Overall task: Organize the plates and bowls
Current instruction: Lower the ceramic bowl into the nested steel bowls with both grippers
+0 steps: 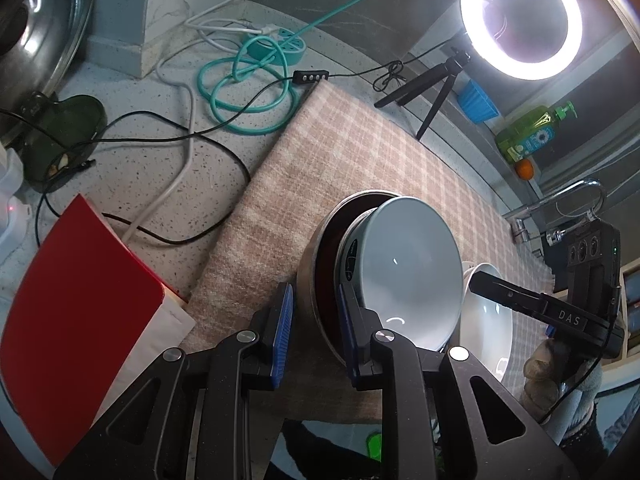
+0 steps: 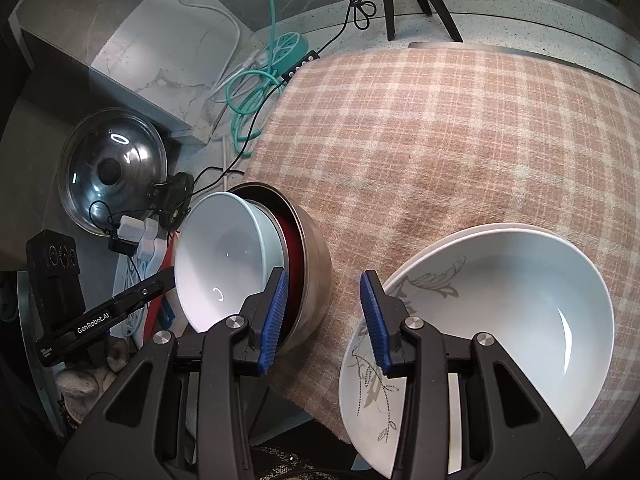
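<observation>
Three nested bowls are tipped on their side on the checked cloth [image 2: 460, 128]: a steel bowl [image 1: 310, 280] outermost, a red one inside it, then a grey-blue bowl [image 1: 408, 264]. My left gripper [image 1: 315, 320] is shut on the steel bowl's wall, one blue pad outside and one inside. In the right wrist view the same stack [image 2: 312, 264] sits at the left, with the left gripper [image 2: 166, 278] reaching in behind it. My right gripper [image 2: 325, 316] is open over bare cloth, between the stack and a white bowl [image 2: 500, 320] nested in a leaf-patterned dish [image 2: 372, 396].
A ring light [image 1: 520, 20] on a small tripod [image 1: 432, 88] stands at the back. Teal and black cables and a power strip [image 1: 276, 42] lie left of the cloth. A red folder [image 1: 76, 292], a glass pot lid [image 2: 112, 172], a soap bottle [image 1: 528, 132] and a faucet [image 1: 560, 208] surround the cloth.
</observation>
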